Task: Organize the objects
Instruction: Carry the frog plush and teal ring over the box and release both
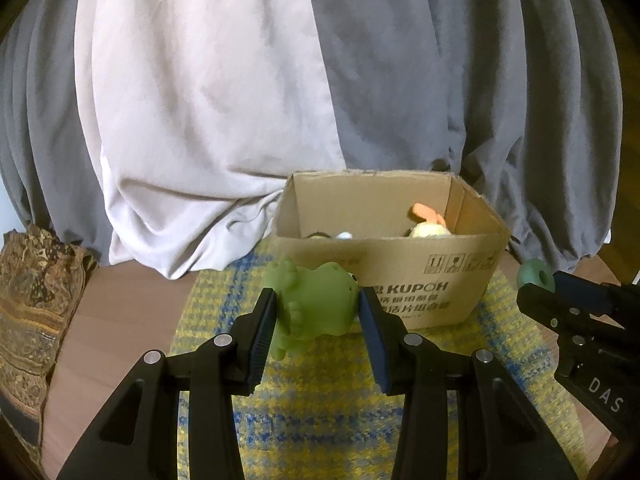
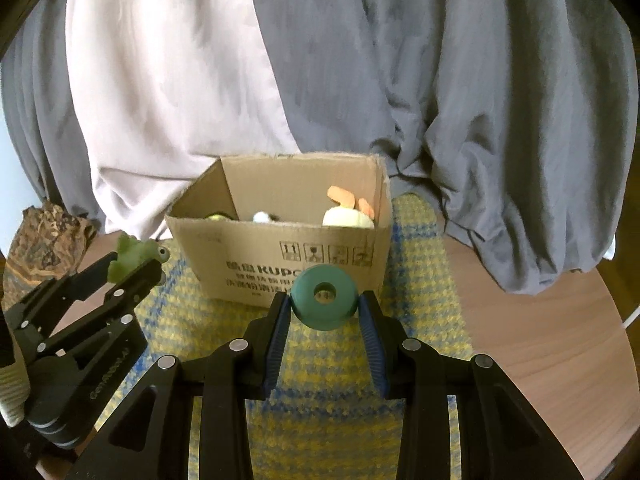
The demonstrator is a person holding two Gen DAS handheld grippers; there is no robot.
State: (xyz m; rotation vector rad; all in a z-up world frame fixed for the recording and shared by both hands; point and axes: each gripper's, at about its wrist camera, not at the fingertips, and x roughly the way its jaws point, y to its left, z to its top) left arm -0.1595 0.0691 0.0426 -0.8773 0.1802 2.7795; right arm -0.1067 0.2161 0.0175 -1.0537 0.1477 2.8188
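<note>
Cardboard box [image 2: 280, 252] with plush toys [image 2: 347, 216] inside; left gripper [image 1: 318, 312] clamping green frog [image 1: 316, 304], right gripper [image 2: 324, 312] teal ring [image 2: 324, 296].

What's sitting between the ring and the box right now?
Nothing: in the right wrist view only bare mat shows between the ring, held in the right tongs, and the box.

Dim, soft indoor light; slightly blurred, blocky detail; strong fisheye bending and dark vignetted corners.
</note>
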